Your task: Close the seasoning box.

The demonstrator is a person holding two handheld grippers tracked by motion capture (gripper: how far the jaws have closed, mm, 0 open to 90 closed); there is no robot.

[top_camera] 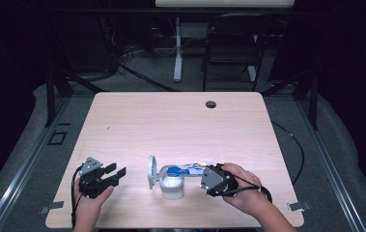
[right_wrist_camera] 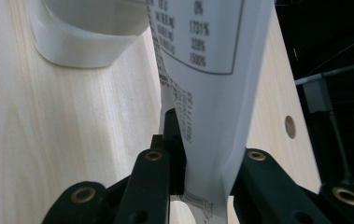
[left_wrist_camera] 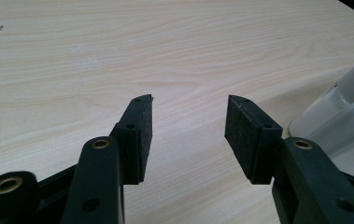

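While the left gripper [top_camera: 114, 174] rests on the table [top_camera: 180, 121] with its jaws spread and nothing between them, a white container [top_camera: 171, 186] stands just right of it, its round lid [top_camera: 151, 171] swung open to the left. Over the container's mouth lies a blue-and-white packet [top_camera: 186, 169], its far end clamped in the right gripper [top_camera: 203, 175]. By this showing the container is opened and the packet brought to it; whether any contents have gone in cannot be told, and closing the lid is left.
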